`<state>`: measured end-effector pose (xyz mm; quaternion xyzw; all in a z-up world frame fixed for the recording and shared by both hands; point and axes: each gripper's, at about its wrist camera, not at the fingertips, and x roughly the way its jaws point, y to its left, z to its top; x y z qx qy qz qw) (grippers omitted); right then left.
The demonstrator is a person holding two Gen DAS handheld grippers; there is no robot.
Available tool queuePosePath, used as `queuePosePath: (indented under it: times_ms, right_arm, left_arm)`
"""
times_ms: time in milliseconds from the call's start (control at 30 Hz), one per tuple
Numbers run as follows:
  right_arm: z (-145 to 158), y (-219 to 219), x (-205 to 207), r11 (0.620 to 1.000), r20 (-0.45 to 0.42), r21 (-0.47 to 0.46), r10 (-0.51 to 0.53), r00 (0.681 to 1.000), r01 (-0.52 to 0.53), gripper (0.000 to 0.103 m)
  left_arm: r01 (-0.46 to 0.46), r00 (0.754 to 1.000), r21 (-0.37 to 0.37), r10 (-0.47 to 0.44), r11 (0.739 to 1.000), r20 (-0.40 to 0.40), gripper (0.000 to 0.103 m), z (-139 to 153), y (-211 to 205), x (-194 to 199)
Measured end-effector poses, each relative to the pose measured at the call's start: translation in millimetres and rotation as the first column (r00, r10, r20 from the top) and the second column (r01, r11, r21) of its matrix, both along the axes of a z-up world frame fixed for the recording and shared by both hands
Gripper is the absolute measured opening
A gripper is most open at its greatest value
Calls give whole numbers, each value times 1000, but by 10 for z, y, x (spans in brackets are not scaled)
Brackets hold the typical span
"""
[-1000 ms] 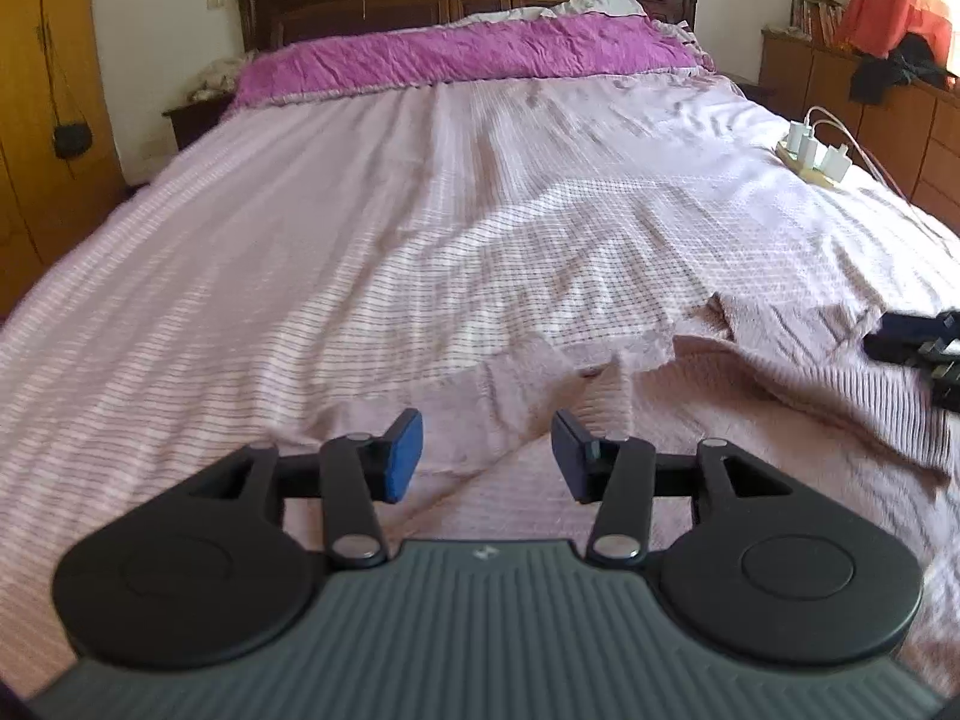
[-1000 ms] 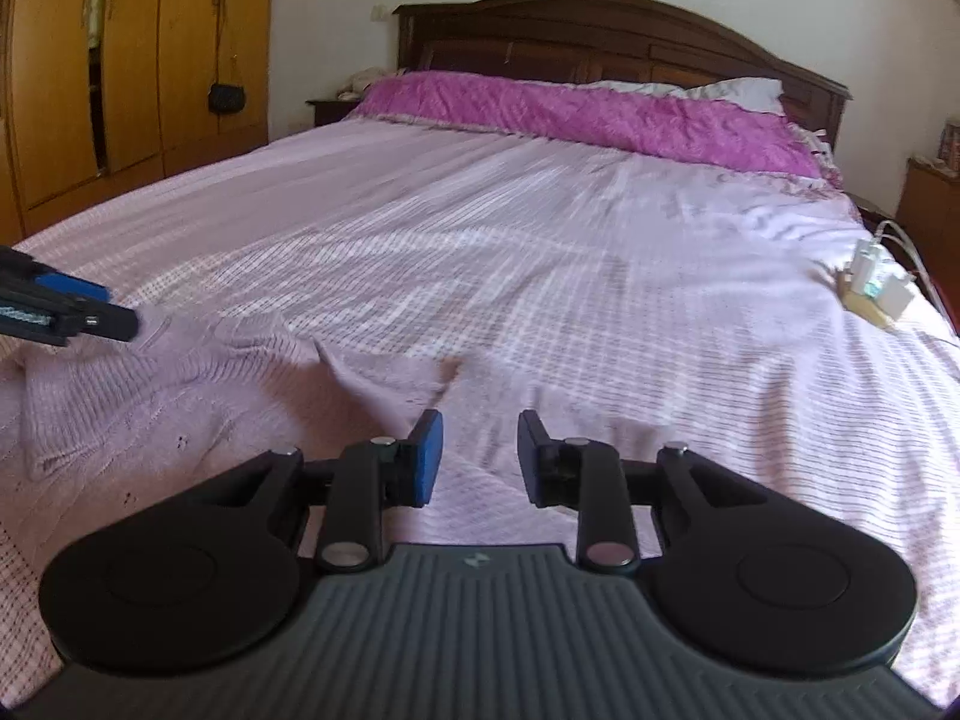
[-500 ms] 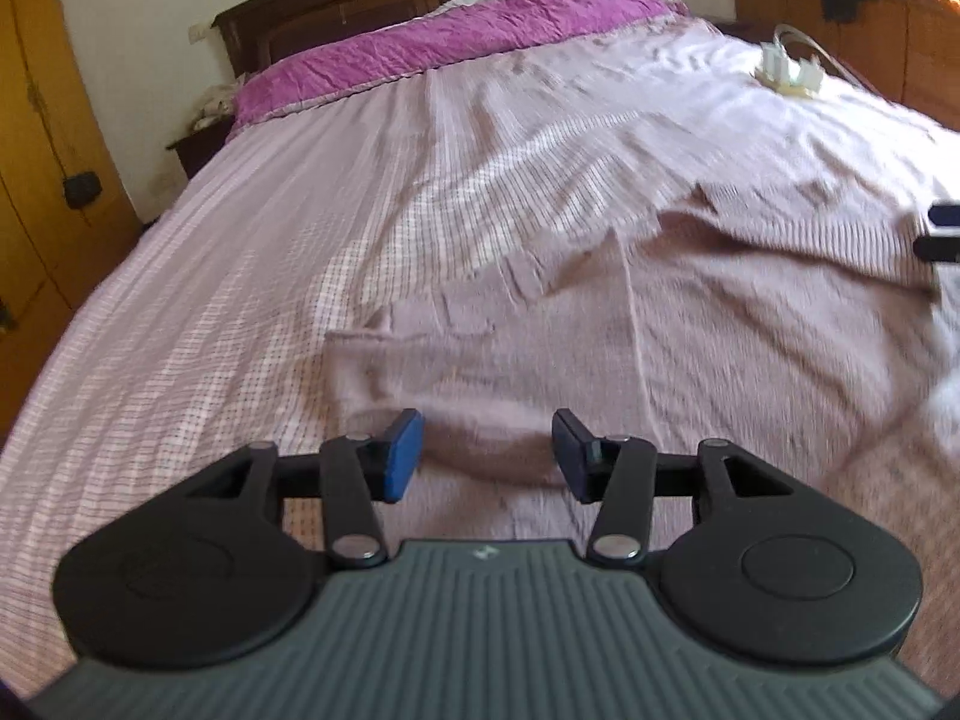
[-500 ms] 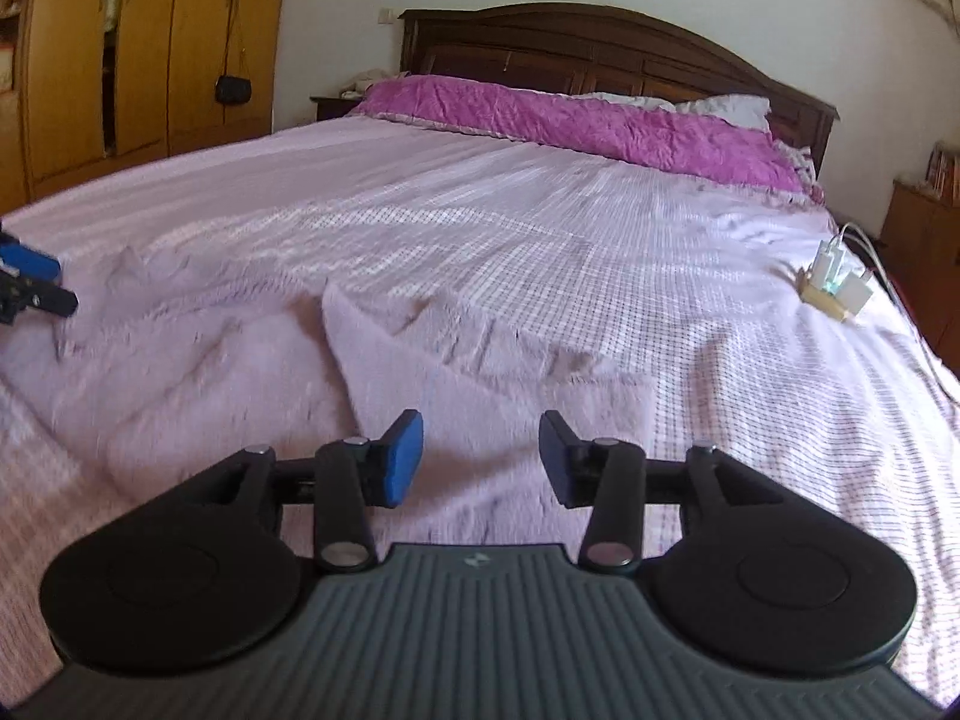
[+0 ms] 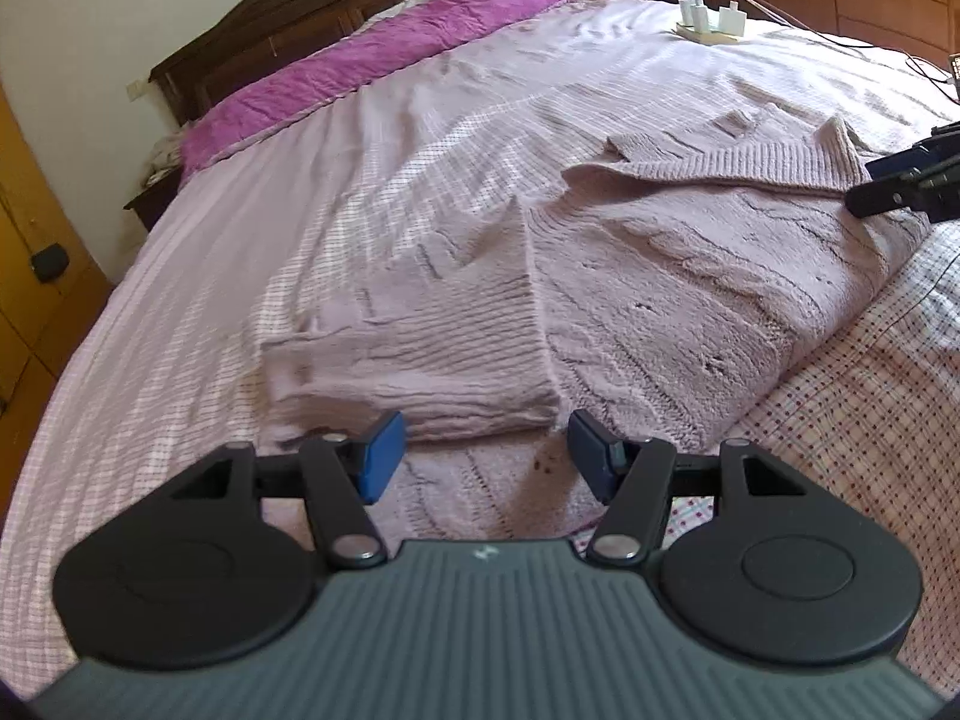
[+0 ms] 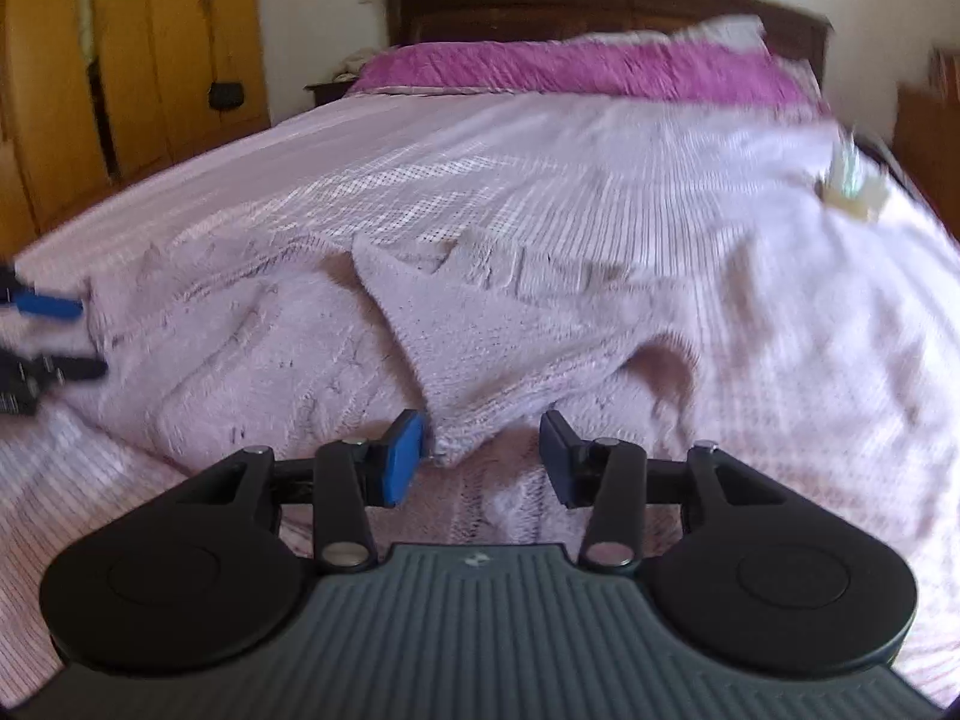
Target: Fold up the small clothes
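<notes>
Two grippers work over one garment, a pale lilac knitted sweater (image 5: 690, 300) spread on the near part of a bed (image 5: 300, 210) covered with a checked lilac bedspread. In the left wrist view the left gripper (image 5: 485, 457) hovers low over the knit with its blue-padded fingers (image 5: 379, 455) set wide apart and nothing between them. Just beyond its tips lies a folded-over ribbed panel of the sweater (image 5: 420, 372), its edge running straight back from the right finger. The right gripper (image 5: 906, 180) shows at the far right edge of that view, its tips at the sweater's ribbed far corner; whether it touches the cloth there cannot be told.

From the right wrist view, which is blurred, the right gripper (image 6: 483, 457) also stands wide, and a turned-over flap of the sweater (image 6: 480, 348) points down into the gap between its fingers, its tip close beside the left blue pad (image 6: 401, 461). It looks unclamped, though the blur leaves that somewhat uncertain. The left gripper (image 6: 45, 336) appears at the left edge beside the garment's side.

Farther up the bed, a magenta pillow (image 5: 384, 60) rests against a dark wooden headboard (image 5: 312, 18), and a white power strip with chargers (image 5: 714, 21) sits on the bedspread near the right side. An orange-brown wardrobe (image 6: 120, 60) stands left of the bed.
</notes>
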<state>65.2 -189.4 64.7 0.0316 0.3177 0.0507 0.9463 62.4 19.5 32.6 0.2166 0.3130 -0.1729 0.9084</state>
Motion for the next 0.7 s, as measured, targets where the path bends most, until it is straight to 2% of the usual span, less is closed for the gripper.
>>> queuePosePath:
  times_ms: [133, 200, 233, 267, 333, 433, 467, 567, 700]
  right_arm:
    - [0, -72, 60, 992, -13, 113, -49, 999, 51, 51]
    - [-8, -104, 86, 987, -17, 148, -68, 998, 69, 50]
    - [-14, -109, 92, 984, -21, 157, -77, 997, 80, 48]
    - [-10, -116, 99, 983, -19, 161, -85, 996, 87, 46]
    - [-7, -111, 112, 983, -15, 158, -87, 996, 89, 30]
    - [0, -129, 112, 983, -4, 164, -83, 997, 82, 13]
    - [9, -132, 109, 984, 1, 161, -83, 997, 82, 11]
    - [88, -182, 134, 981, 42, 174, -97, 994, 88, 9]
    - [285, -268, 231, 980, 113, 167, -132, 985, 112, 8]
  left_arm:
    - [-19, 1000, -43, 19, 999, 0, 63, -5, 20, 73]
    - [-25, 1000, -65, 25, 998, -2, 60, -5, 40, 99]
    - [-23, 1000, -75, 23, 997, -1, 47, -3, 49, 101]
    - [-15, 1000, -87, 14, 996, -5, 41, 0, 54, 103]
    - [-15, 1000, -123, 12, 992, -21, 21, 8, 77, 119]
    - [-51, 998, -189, 43, 981, -44, 17, 48, 154, 180]
    - [-67, 997, -221, 57, 973, -53, 17, 72, 199, 212]
    - [-122, 992, -293, 110, 948, -57, 16, 192, 331, 344]
    - [-147, 988, -302, 156, 942, 5, 15, 397, 408, 592]
